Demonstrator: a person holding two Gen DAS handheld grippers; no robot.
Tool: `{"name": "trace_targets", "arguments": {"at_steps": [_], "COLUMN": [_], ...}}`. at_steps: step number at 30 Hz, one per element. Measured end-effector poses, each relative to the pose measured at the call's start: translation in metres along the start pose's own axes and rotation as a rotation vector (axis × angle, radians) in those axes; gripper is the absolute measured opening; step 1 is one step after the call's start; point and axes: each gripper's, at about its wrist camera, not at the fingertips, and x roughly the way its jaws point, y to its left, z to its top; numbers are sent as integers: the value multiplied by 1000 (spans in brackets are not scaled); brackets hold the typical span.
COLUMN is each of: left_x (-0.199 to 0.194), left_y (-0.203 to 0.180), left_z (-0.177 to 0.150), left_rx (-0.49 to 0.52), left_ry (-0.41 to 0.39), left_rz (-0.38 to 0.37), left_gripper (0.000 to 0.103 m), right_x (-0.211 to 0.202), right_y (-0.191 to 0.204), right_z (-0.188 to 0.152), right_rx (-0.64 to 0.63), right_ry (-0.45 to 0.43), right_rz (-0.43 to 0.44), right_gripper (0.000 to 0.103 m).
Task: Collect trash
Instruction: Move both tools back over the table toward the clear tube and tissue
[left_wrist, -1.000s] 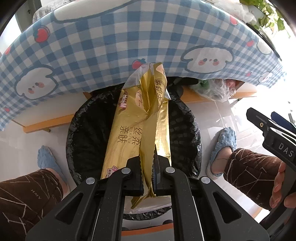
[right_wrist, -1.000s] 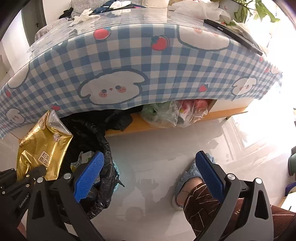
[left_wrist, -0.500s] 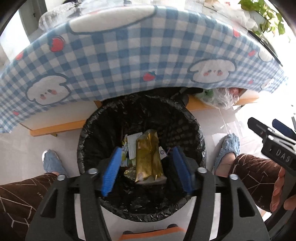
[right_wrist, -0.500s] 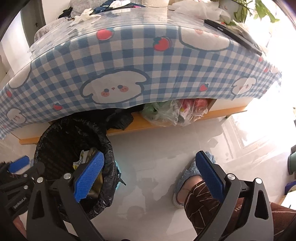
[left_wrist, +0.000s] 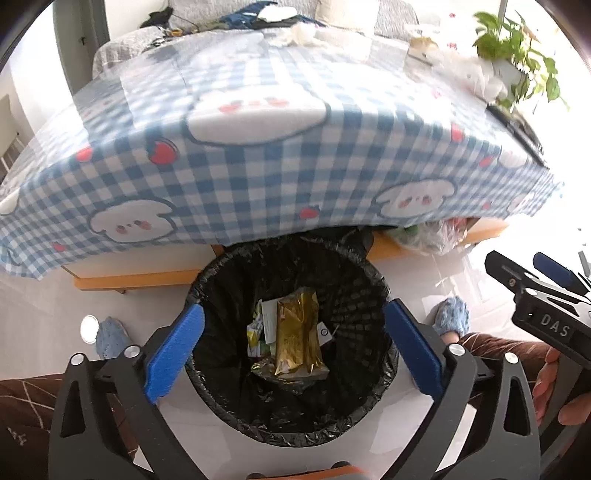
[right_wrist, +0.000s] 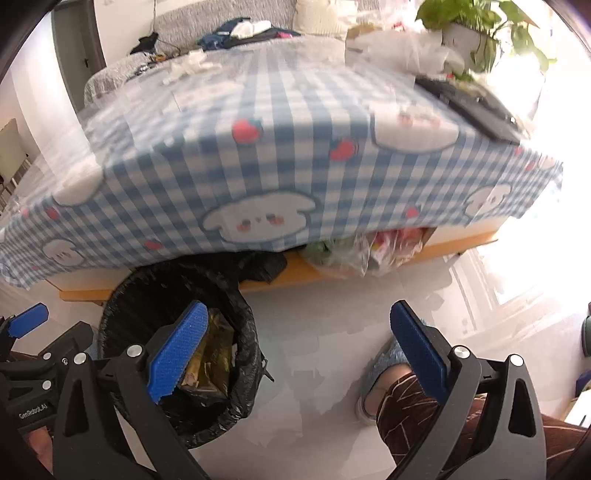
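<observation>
Drop step looks done: left gripper (left_wrist: 293, 343) w/ jaws opening wide, nothing btwn them, gold wrapper (left_wrist: 298, 334) lying straight below in the black-lined trash bin (left_wrist: 221, 402) on other scraps. Right gripper (right_wrist: 299, 354) spread wide, empty, bin off to its left. Next move prob: go to the checked-cloth table (left_wrist: 258, 177) ahead, where crumpled tissue (right_wrist: 188, 66) sits on the far side

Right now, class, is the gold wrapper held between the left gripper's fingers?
No: the gold wrapper lies inside the black-lined bin, and the left gripper's opening fingers hold nothing.
</observation>
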Motion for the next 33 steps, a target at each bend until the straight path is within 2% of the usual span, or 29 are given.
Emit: {"name": "trace_targets", "arguments": {"at_steps": [5,10,19,23,33], "left_x": [-20,-45,-58,-57,-65], "left_y": [-1,-1,13,22,48], "left_z": [7,12,36,51,102], "left_rx": [-2,14,7,-1,-44], "left_ry": [-30,-77,-104,-105,-144], "left_rz": [-34,-28,-24,0,9], "left_gripper": [97,97,97,97,97], "right_x": [-28,-52,-53,-51,-51], "right_y": [2,3,16,28,52], "right_z": [17,27,51,65,104], "right_rx": [-1,-16,-49,-71,-116], "right_ry": [-39,-69,-83,-100,-160], "right_rz": [17,39,54,59,88], "right_gripper": [95,95,95,95,95]}}
